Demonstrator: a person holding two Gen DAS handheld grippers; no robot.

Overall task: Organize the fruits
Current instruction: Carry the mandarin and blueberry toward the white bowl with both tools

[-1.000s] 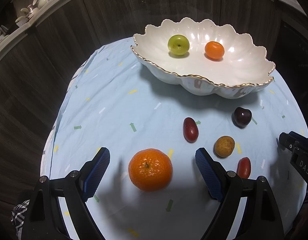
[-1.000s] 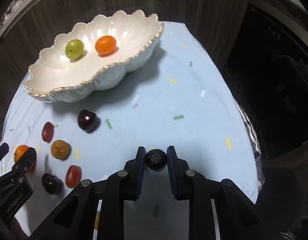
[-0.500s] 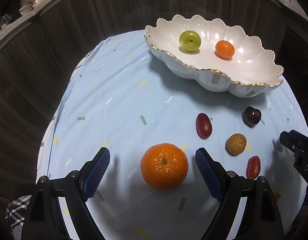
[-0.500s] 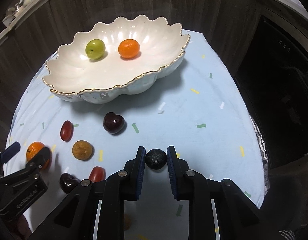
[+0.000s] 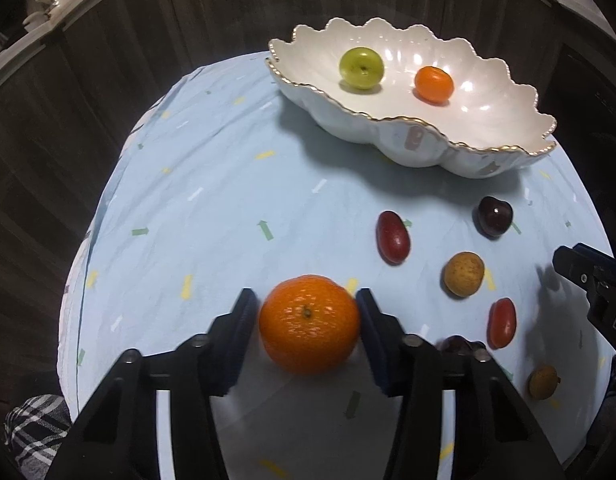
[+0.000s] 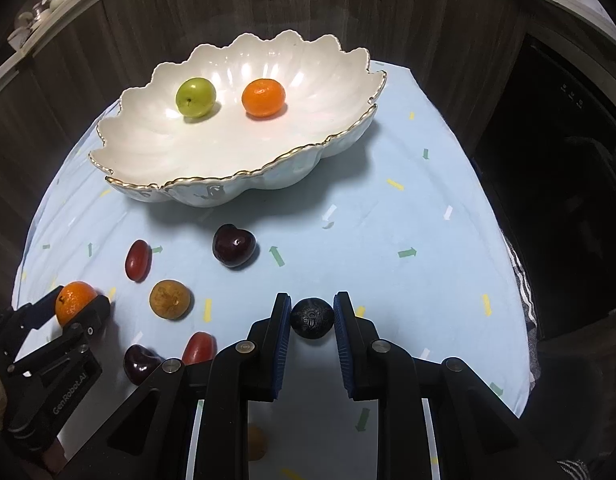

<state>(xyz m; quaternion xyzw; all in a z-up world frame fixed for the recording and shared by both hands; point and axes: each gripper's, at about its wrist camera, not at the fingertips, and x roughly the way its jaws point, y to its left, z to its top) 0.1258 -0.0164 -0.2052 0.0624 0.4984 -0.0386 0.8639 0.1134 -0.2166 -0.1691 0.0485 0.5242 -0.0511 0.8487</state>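
The big round orange mandarin point(image 5: 309, 323) on the light blue worktop cloth point(image 5: 228, 200) is squeezed by the left tool point(image 5: 306, 334), whose jaws have just been closing. A small black round fruit point(image 6: 312, 317) is pinched by the right tool point(image 6: 311, 334). The white scalloped bowl point(image 6: 212, 152) sits farther back.

The left gripper point(image 5: 307, 334) has just been closing: its blue fingers point(image 5: 244, 330), standing wide apart on either side of the large mandarin point(image 5: 309, 323) in the earlier left wrist views, are now lying against the fruit's two flanks. In the right wrist view the bowl point(image 6: 212, 190) is appearing larger and more central than a second ago, and a second dark cherry point(image 6: 138, 363) near the lower left is showing more fully.
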